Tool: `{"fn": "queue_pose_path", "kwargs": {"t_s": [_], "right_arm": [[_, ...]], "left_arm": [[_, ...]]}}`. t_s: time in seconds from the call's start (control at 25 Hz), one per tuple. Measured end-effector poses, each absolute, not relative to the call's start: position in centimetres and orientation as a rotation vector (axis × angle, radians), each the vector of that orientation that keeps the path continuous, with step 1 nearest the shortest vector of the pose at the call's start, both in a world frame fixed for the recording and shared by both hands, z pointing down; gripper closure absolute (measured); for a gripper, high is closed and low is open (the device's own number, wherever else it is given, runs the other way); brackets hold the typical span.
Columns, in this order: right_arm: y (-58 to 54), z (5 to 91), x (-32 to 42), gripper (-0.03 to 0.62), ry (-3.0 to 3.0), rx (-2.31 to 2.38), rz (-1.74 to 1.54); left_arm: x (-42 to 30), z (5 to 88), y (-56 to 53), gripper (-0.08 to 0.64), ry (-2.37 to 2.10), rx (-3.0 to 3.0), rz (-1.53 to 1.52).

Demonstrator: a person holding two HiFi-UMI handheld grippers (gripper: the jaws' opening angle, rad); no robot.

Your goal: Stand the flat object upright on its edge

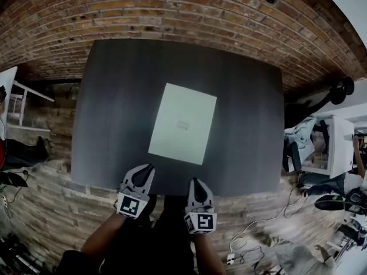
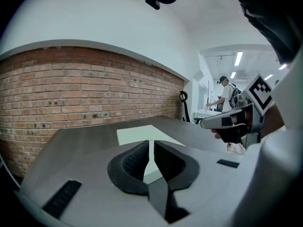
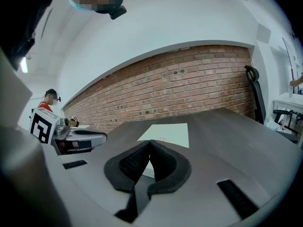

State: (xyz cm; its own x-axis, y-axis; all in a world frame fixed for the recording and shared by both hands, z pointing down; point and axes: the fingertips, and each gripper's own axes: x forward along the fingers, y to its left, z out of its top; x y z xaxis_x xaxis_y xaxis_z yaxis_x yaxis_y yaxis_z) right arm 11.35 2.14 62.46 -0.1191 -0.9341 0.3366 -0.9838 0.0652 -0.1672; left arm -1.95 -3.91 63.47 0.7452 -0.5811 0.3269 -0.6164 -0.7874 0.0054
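Grey plastic shells, black ribbed pads (image 2: 134,163): the left gripper (image 1: 148,168) and the right gripper (image 1: 194,181) hover side by side over the table's near edge. Each has its jaws pressed together on nothing (each gripper view shows the tips meeting, with only a sliver of gap lower down). Neither touches the flat object (image 1: 182,124).

Progress: not begun, judging by the layout. The object lies flat at about mid-table, turned a little askew to the table's edges. Its near short edge faces the grippers and is apart from them. Everything is left to do: catch one edge, tip the object up, settle it on that edge.

Materials: the object is a thin, pale, matt rectangle with sharp corners and a faint central mark too small to read. It is probably stiff card or board. The table (image 1: 114,96) is dark grey, smooth and faintly grained. Beyond its far edge stands a rough red-brown brick wall (image 1: 172,4) with pale mortar lines.
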Motion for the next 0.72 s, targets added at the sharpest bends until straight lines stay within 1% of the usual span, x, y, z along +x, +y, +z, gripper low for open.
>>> {"fn": "queue_pose_path", "kwargs": {"t_s": [0.2, 0.44, 0.48, 0.52, 0.56, 0.6, 0.64, 0.72], "right_arm": [[1.7, 65.7, 13.0, 0.568, -2.128, 1.993, 0.559], [1.2, 68.7, 13.5, 0.565, -2.119, 1.967, 0.577], [1.3, 69.2, 13.6, 0.563, -2.112, 1.960, 0.579], [1.3, 69.6, 13.6, 0.559, -2.108, 1.955, 0.582], [1.3, 70.0, 13.6, 0.548, -2.106, 1.955, 0.588], [1.2, 70.3, 13.6, 0.528, -2.102, 1.961, 0.593], [1.0, 70.5, 13.7, 0.489, -2.094, 1.969, 0.597], [1.2, 71.5, 14.2, 0.462, -2.070, 1.959, 0.599]], "left_arm": [[-0.8, 66.9, -4.1, 0.517, -0.927, 2.833, 0.521], [-1.5, 70.3, -4.9, 0.516, -0.917, 2.818, 0.554], [-1.7, 70.8, -5.0, 0.498, -0.920, 2.815, 0.558], [-2.0, 71.2, -5.1, 0.422, -0.916, 2.809, 0.563], [-2.1, 71.7, -5.1, 0.379, -0.908, 2.801, 0.569], [-2.3, 72.2, -5.2, 0.379, -0.903, 2.794, 0.574], [-2.5, 72.7, -5.4, 0.379, -0.903, 2.790, 0.579], [-2.7, 73.5, -5.7, 0.379, -0.905, 2.781, 0.590]]}}
